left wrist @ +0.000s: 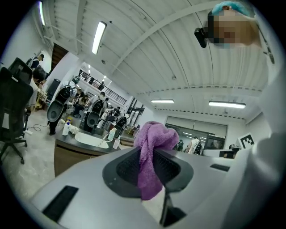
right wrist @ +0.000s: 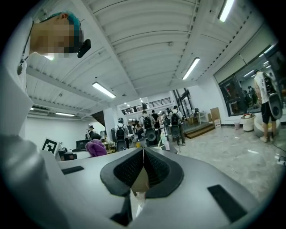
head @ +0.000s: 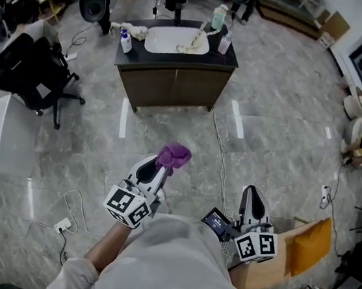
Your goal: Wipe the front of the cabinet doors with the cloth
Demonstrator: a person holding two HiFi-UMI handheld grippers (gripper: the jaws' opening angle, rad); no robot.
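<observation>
A purple cloth (head: 174,156) is bunched at the tip of my left gripper (head: 156,168), whose jaws are shut on it; the left gripper view shows the cloth (left wrist: 152,152) pinched between the pads and hanging down. My right gripper (head: 251,198) is held beside it, jaws shut with nothing between them (right wrist: 143,154). The dark wooden cabinet (head: 174,84) with two front doors stands well ahead across the floor, under a counter with a white sink (head: 176,40). Both grippers are far from the doors and close to the person's body.
Bottles (head: 125,41) and a rag (head: 136,31) sit on the counter. A black office chair (head: 36,74) stands at the left, cables (head: 222,159) trail over the marble floor, a cardboard box (head: 278,260) is at the right. People stand in the background.
</observation>
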